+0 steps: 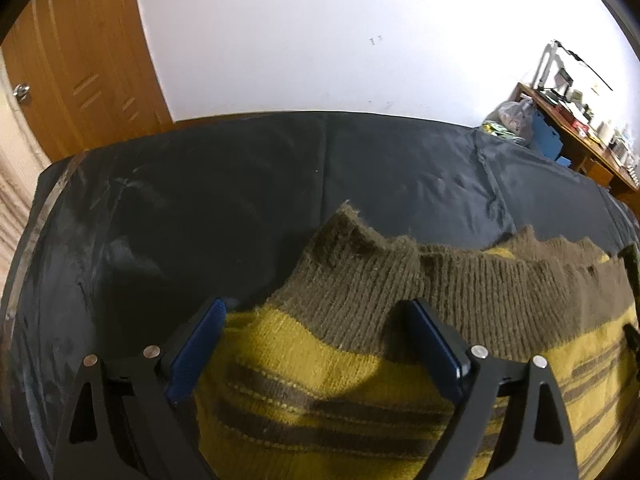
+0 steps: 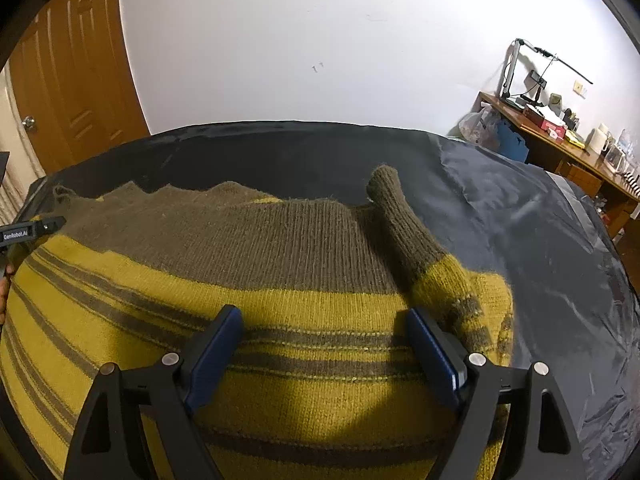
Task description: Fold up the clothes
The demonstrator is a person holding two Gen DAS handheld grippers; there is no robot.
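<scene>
Sweater is lying spread on the cover, one sleeve lying over its right edge; folding unfinished. Left gripper and right gripper are hovering wide open, holding nothing.

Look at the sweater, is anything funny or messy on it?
Yes. One sleeve lies folded over the sweater, its brown cuff pointing away, and the brown ribbed hem is wavy and rumpled instead of straight.
</scene>
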